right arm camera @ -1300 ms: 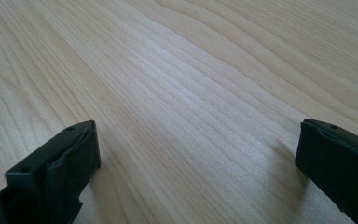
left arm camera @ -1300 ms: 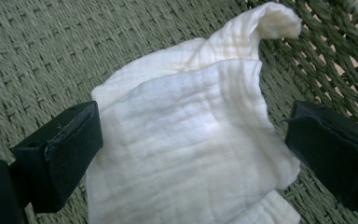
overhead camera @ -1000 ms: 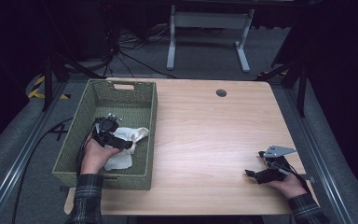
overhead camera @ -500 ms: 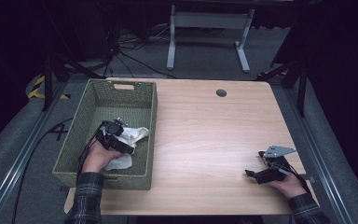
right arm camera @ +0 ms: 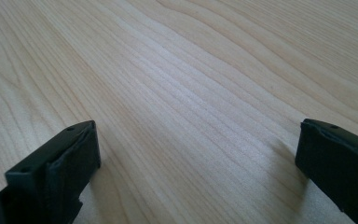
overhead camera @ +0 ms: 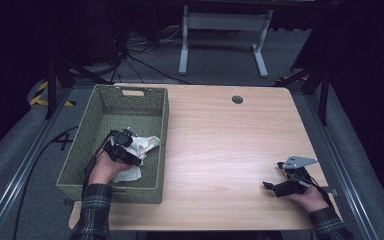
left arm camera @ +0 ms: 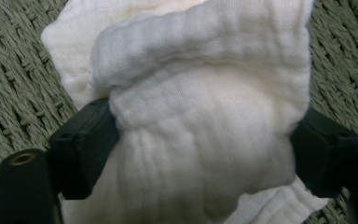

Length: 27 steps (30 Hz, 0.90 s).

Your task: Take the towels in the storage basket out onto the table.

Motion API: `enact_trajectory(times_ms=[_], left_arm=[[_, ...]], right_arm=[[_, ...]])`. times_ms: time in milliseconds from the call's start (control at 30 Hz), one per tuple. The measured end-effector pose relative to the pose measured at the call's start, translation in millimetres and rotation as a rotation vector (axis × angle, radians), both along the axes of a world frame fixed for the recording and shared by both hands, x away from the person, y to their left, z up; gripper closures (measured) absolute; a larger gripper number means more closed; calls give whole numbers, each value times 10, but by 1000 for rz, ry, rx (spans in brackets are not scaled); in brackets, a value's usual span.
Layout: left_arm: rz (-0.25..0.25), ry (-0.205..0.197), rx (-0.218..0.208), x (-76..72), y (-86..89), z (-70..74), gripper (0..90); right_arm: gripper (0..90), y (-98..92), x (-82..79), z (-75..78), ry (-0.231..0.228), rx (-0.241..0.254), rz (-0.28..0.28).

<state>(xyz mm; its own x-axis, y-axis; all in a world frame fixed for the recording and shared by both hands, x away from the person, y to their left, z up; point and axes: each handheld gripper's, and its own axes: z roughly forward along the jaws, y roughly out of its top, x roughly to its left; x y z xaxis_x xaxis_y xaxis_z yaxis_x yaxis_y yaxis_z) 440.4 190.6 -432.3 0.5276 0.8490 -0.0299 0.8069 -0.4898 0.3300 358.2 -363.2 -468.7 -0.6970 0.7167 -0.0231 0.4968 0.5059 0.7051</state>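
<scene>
High view: L gripper (overhead camera: 139, 151) sits inside the green woven basket (overhead camera: 111, 109) at the table's (overhead camera: 220, 135) left side, near the basket's right wall; a white muslin cloth (overhead camera: 144, 144) lies bunched on the basket floor, part under the gripper & part spreading to the right of it; the person's left hand (overhead camera: 105, 170) reaches in over the near rim; plaid sleeve at the near edge. R gripper (overhead camera: 269, 186) rests low on the bare wood at the near right corner, well apart from basket & cloth; grey three-cornered plate on top of it; right hand (overhead camera: 307, 196) behind it.

Left gripper view: cloth (left arm camera: 200, 116) bulges thick between the two black jaws, folds stacked w/ a rolled edge across the top; jaws have just been closing & now both pads press into the fabric at its sides, so the grip is on the cloth though the gap is wide; woven basket floor (left arm camera: 14, 84) shows behind on both sides.

Right gripper view: jaws stand wide apart w/ nothing between them; pale wood grain of the table (right arm camera: 191, 93) runs under them.
</scene>
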Motion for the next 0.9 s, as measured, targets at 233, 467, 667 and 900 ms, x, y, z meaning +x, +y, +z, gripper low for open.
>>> enact_trajectory(times_ms=[233, 467, 667, 900], left_arm=[[-10, -14, -15, -34, 23, 71, 499], [24, -32, -130, -68, 117, 154, 700], [28, -77, -188, -102, 147, 221, 713], [10, -165, -249, -160, 173, 312, 724]], right_arm=[[1, 0, 0, 0, 0, 0, 0], [1, 1, 0, -1, -1, 1, -1], [1, 1, 0, -1, -1, 1, -1], [1, 1, 0, -1, -1, 1, -1]])
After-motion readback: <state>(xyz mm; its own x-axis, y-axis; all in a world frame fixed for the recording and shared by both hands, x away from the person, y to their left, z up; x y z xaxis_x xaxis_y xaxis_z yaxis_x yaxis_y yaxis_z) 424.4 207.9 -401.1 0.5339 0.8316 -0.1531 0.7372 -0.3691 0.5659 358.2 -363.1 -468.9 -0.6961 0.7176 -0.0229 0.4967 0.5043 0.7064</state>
